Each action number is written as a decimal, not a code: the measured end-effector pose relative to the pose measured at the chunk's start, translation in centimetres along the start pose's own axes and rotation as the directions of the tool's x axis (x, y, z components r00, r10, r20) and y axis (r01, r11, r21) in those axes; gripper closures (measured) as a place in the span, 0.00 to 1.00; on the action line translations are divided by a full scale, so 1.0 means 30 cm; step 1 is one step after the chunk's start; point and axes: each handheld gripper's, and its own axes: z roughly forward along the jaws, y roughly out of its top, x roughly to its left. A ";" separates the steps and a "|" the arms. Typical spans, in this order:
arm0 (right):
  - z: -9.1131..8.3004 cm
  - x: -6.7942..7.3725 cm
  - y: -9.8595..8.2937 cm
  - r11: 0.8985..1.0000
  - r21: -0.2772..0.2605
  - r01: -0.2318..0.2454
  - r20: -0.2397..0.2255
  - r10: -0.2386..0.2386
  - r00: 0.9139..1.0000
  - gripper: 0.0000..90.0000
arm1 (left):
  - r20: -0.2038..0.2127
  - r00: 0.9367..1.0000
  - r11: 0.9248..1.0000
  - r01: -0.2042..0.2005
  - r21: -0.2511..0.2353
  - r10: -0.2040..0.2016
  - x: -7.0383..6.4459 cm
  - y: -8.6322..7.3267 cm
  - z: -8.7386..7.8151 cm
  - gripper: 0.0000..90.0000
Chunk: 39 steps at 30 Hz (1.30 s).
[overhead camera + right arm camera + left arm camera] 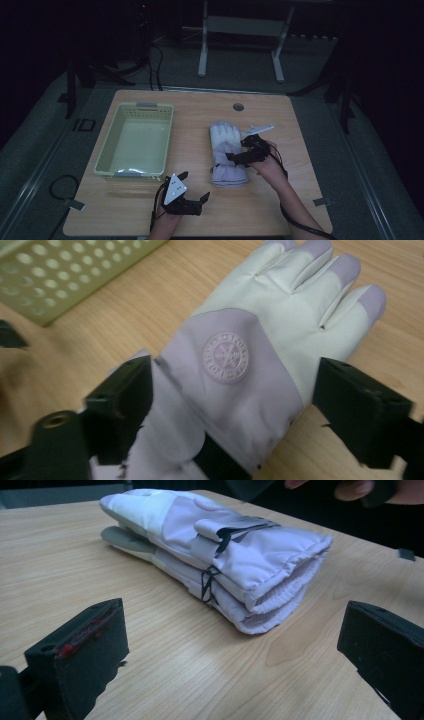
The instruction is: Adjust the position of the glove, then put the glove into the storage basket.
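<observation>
A pair of white and lilac winter gloves (227, 152) lies stacked in the middle of the wooden table (280, 120), fingers pointing away. In the right gripper view the top glove (240, 355) shows a round embossed badge. My right gripper (239, 149) hangs over the gloves' middle, open, with one jaw on each side of the top glove (240, 390). My left gripper (195, 186) stands open near the table's front edge, a little short of the cuffs. From the left gripper view the stacked cuffs (220, 555) lie beyond the wide jaws (232, 630).
A pale green perforated basket (107, 150) stands empty at the table's left; its wall (60, 270) appears in the right gripper view. A round cable hole (238, 107) sits near the far edge. Table legs and cables stand on the dark floor behind.
</observation>
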 end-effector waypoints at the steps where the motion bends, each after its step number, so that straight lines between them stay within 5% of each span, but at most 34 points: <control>1: -0.007 -0.001 -0.004 1.000 -0.008 -0.003 -0.009 0.003 1.000 0.17 | 0.002 1.000 1.000 -0.001 0.004 0.001 0.000 0.001 0.001 0.00; 5: -0.034 -0.005 -0.026 0.997 -0.078 0.001 -0.034 -0.004 0.999 0.15 | 0.001 1.000 1.000 -0.003 0.004 0.003 -0.004 0.001 0.004 0.00; 9: -0.057 -0.010 -0.057 0.991 -0.109 0.071 0.034 -0.068 0.997 0.17 | 0.031 1.000 1.000 -0.006 0.015 0.005 -0.005 0.003 0.006 0.00; 11: -0.074 -0.033 -0.081 0.996 -0.094 0.000 -0.003 -0.001 1.000 0.20 | 0.044 0.999 0.999 -0.005 0.034 0.003 -0.004 0.006 0.008 0.00; 18: -0.116 -0.046 -0.111 0.991 -0.133 -0.013 0.051 0.019 0.999 0.13 | -0.012 0.999 0.999 -0.029 0.031 0.030 -0.007 0.047 -0.008 0.00; 21: -0.126 -0.046 -0.118 0.991 -0.137 -0.012 0.033 0.017 0.999 0.12 | -0.031 0.999 0.998 -0.025 0.060 0.027 -0.008 0.075 -0.005 0.00; 23: -0.126 -0.045 -0.120 0.992 -0.129 -0.009 0.047 0.015 0.999 0.12 | -0.008 1.000 0.998 -0.013 0.067 0.014 -0.007 0.101 -0.003 0.00; 28: -0.137 -0.049 -0.102 0.987 -0.158 -0.012 0.071 0.023 0.997 0.25 | 0.039 0.998 0.992 0.046 0.117 -0.051 -0.006 0.181 0.031 0.00; 31: -0.136 -0.038 -0.075 0.986 -0.166 -0.004 0.068 0.016 0.998 0.33 | 0.037 0.999 0.987 0.032 0.158 -0.038 -0.018 0.234 0.064 0.00; 33: -0.126 -0.028 -0.058 0.986 -0.168 0.009 0.072 0.004 0.997 0.37 | 0.002 1.000 0.989 0.007 0.147 -0.008 -0.031 0.266 0.081 0.10; 39: -0.066 -0.035 -0.047 0.990 -0.143 0.000 0.088 0.013 0.996 0.43 | -0.040 0.999 0.979 0.036 0.200 -0.028 -0.033 0.307 0.148 0.21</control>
